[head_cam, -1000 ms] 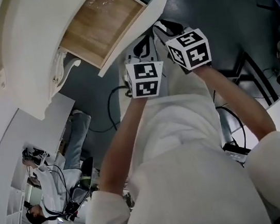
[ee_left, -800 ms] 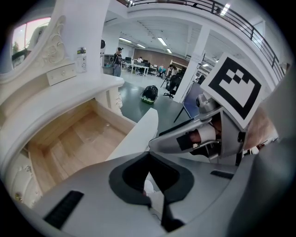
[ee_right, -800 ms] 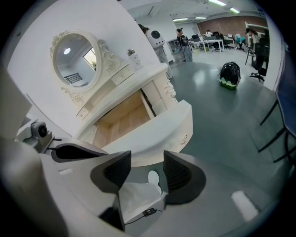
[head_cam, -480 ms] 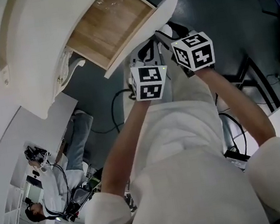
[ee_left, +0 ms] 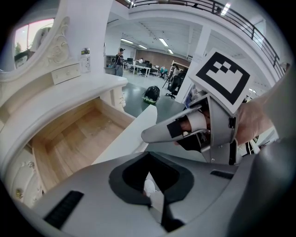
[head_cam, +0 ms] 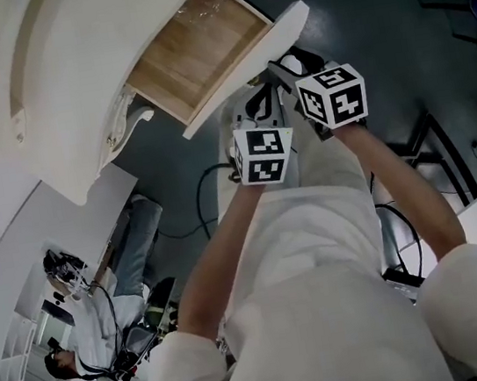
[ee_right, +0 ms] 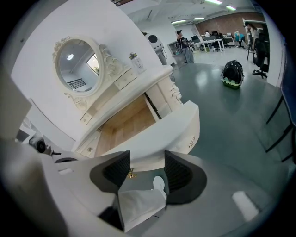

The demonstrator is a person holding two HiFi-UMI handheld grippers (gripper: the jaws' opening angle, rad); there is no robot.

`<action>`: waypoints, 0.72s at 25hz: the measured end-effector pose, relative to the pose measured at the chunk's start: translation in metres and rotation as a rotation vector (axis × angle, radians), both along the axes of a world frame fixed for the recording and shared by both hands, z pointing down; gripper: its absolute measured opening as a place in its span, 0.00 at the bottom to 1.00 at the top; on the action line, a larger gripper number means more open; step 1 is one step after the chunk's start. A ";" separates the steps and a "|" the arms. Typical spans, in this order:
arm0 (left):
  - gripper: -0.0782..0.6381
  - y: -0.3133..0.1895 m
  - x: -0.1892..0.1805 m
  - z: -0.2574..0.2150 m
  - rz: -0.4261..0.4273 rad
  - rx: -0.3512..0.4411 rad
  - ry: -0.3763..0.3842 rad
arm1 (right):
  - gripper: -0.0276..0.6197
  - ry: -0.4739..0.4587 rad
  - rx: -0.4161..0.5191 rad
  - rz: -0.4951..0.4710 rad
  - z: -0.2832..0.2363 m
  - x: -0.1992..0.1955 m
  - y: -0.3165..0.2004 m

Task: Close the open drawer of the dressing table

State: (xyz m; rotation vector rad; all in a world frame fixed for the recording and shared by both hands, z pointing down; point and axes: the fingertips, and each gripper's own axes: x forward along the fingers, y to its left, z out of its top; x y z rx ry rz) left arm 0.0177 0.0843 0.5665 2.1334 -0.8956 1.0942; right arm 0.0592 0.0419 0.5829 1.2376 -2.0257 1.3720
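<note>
Fingers (ee_right: 115, 169) of the right gripper (ee_right: 147, 169) stand a moderate way apart, having just been opening, and the small gold knob (ee_right: 130, 174) of the drawer front (ee_right: 172, 132) shows in the gap close to the left-hand finger; whether that pad touches it cannot be told, and the pads do not press on it. Fingers (ee_left: 92, 185) of the left gripper (ee_left: 149, 155) meet at their tips and hold nothing; through the slit behind them only a pale shoe (ee_left: 150, 189) shows. From the head view the drawer (head_cam: 199, 44) is pulled well out of the cream dressing table (head_cam: 72, 86), its bare wooden bottom open to sight and its curved white front nearest the person. Both grippers sit just beside that front on its outer side, the left one under its middle and the right one nearer its far end, each marker cube turned up towards the camera. In the right gripper view an oval mirror (ee_right: 78, 65) stands on the table above the drawer, and a dark bag (ee_right: 232, 74) lies well away on the grey floor (ee_right: 231, 120).
</note>
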 end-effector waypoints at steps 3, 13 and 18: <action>0.12 -0.002 -0.003 0.001 -0.012 0.003 0.000 | 0.35 0.000 0.005 -0.009 0.001 -0.003 -0.004; 0.12 -0.009 -0.011 0.003 -0.047 0.009 0.002 | 0.36 0.006 0.019 -0.037 0.001 -0.007 -0.014; 0.12 -0.012 -0.017 0.004 -0.066 0.012 0.004 | 0.36 0.011 0.037 -0.053 0.001 -0.010 -0.021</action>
